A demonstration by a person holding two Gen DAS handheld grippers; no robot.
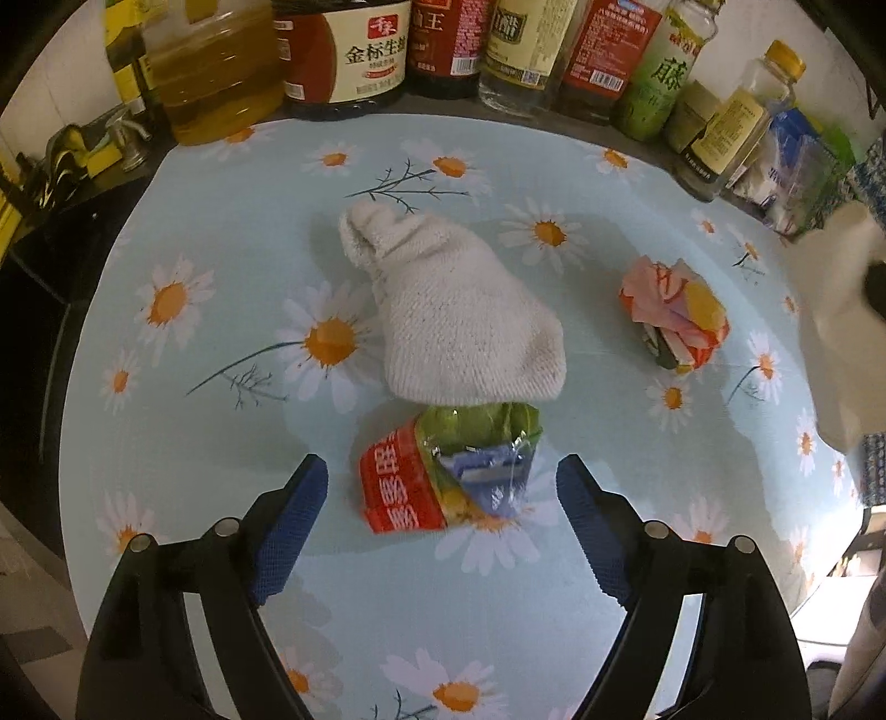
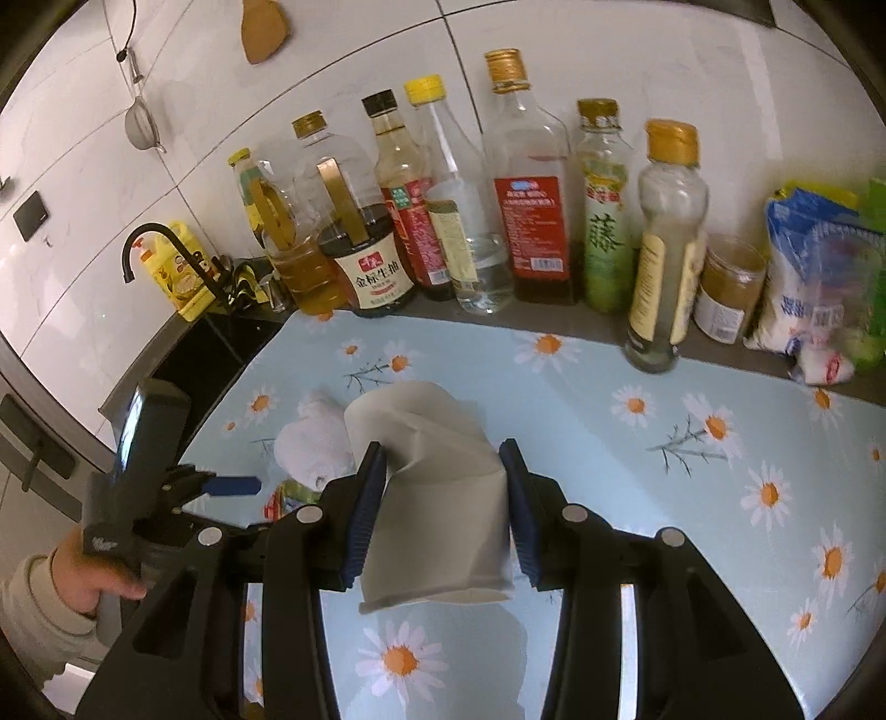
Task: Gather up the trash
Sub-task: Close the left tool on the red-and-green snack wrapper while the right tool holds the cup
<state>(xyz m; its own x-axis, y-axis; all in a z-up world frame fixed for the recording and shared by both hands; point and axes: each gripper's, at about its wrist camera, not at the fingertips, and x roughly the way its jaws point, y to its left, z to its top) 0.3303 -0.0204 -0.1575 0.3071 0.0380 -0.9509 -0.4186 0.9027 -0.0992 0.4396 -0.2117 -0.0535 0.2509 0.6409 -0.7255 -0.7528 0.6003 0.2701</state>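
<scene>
Left gripper [image 1: 443, 487] fingers spread around crumpled red-green plastic wrapper [image 1: 446, 471]: light, crinkly; pinch mid-body. Right gripper [image 2: 443, 493] fingers pinching crushed white paper cup [image 2: 437, 498]: soft.

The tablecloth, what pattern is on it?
White daisies with orange middles on the pale blue tablecloth, clearest from the left wrist.

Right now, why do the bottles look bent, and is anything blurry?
Left wrist view: the fisheye lens bows the row of bottles along the top, dark corners frame the picture, and the white paper at the right edge is smeared. Right wrist view: the bottles fan outward; the held paper cup casts a soft shadow below.
</scene>
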